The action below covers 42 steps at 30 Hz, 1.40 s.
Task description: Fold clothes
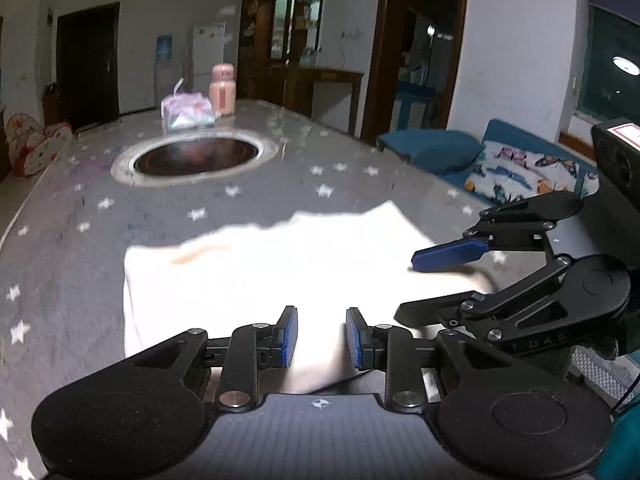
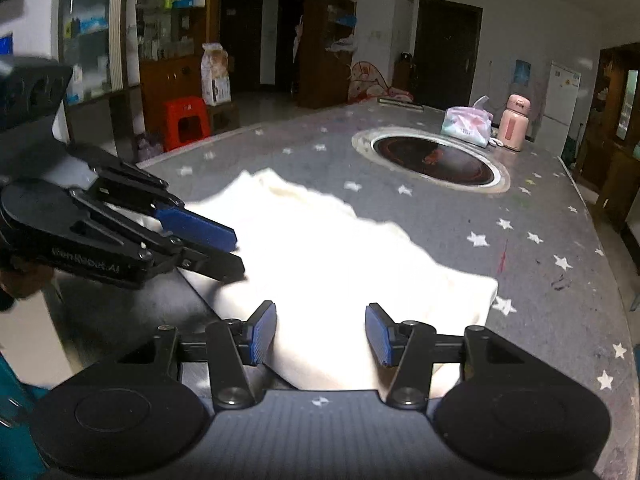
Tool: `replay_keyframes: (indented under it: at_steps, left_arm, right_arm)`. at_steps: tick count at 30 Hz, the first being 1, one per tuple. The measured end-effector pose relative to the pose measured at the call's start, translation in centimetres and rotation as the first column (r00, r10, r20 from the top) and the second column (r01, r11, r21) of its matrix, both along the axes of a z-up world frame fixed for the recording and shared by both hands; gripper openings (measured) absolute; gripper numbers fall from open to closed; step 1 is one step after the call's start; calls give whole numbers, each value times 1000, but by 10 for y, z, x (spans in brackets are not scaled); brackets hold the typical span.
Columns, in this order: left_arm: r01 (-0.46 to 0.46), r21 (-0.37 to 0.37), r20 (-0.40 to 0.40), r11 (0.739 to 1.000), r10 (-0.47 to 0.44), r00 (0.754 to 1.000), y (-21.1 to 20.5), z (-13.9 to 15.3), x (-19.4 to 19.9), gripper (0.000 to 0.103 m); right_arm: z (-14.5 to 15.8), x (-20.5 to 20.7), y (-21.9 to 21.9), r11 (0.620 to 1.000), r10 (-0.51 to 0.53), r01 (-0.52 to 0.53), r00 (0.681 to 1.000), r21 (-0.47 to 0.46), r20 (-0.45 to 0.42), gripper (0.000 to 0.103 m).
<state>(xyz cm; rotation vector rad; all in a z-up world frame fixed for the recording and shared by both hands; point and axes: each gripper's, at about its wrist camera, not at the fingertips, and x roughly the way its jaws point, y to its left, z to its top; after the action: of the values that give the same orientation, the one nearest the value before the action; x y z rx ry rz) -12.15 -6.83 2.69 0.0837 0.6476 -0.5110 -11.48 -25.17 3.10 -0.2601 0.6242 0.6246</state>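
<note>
Now, through the left wrist view, I am holding my left gripper (image 1: 321, 338) parted over the near edge of the white cloth garment (image 1: 256, 264), which is lying bunched on the grey star-patterned table (image 1: 80, 208). Through the right wrist view, my right gripper (image 2: 321, 334) is hovering agape over the same edge, the cloth's long axis running across both.
</note>
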Motion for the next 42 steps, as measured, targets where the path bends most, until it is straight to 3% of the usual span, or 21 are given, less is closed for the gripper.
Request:
replay_keyframes:
  at_steps: [4,11,13,16,18,24,27,30,33,42]
  left_arm:
    - [-14,-3,2,1000,14,1000,4,0,1,31]
    - [-49,-22,11,999,49,999,18,11,-4,30]
    - [-66,-22,-4,998,66,998,22,7,-3,30]
    - [-81,-22,-22,996,80,997,26,-1,-2,31]
    - [-81,-18,-18,997,81,997,26,-1,-2,31]
    - [-108,-24,4,994,108,994,36,10,-3,31]
    - [-133,-34,-21,991,132,991,44,6,0,31]
    - [-159,-43,-49,986,156,986,52,2,4,31]
    - [-153,-39,-44,987,152,987,52,7,9,32]
    - [-132,-44,-27,990,131,991,31,22,59,32]
  right_arm:
    - [-11,-1,0,1000,-8,8,1000,-1,-1,51]
    - [9,-17,-18,999,-32,31,999,16,20,47]
    - [7,-20,-24,999,-45,46,999,29,-6,29]
    - [-4,-19,-29,998,-60,62,997,24,-44,22]
    - [-12,-18,-31,998,-61,63,997,25,-56,22]
    - [7,-18,-38,996,-57,61,997,71,-48,22]
    - [6,-14,-35,993,-50,56,997,103,-60,22]
    - [-9,-9,-28,997,-48,54,994,55,-103,22]
    - [-3,-8,-28,998,-25,30,995,46,-96,22]
    - [12,41,-18,997,-22,28,996,68,-90,23]
